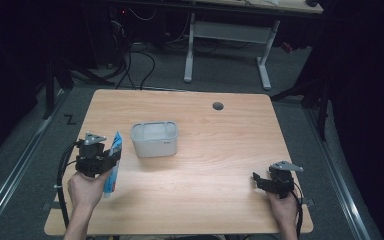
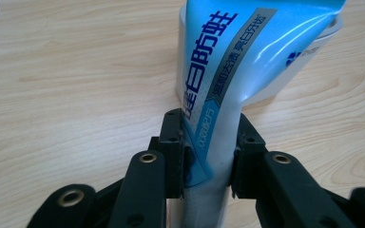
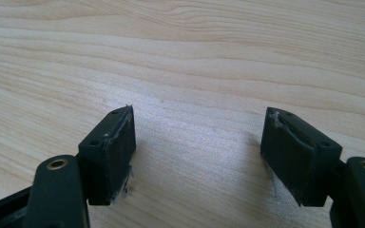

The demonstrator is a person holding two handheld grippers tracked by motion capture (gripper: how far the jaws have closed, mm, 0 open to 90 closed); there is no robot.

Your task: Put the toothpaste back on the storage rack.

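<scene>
Blue and white toothpaste tube at the left side of the table, held lengthwise in the left gripper, flat crimped end pointing away from the person toward the container. In the left gripper view the tube sits between the two black pads, both pressing its sides, jaws clenched on it about mid-body; blue print with Chinese characters faces the camera. The tube's wide end overlaps the white container behind it in that view; touching or not, cannot tell. In the high view the tube runs from just left of the container down toward the person's left hand, tilted a bit.

Container: translucent white rectangular tub, upright, near table centre-left, looks empty inside.

Right gripper near the table's right front edge, well apart from tube and tub, held in the right hand. Right gripper view: jaws spread wide, nothing between them, bare wood below.

Small round cable hole near the far edge of the table. Dark floor, desk legs and cables beyond.
</scene>
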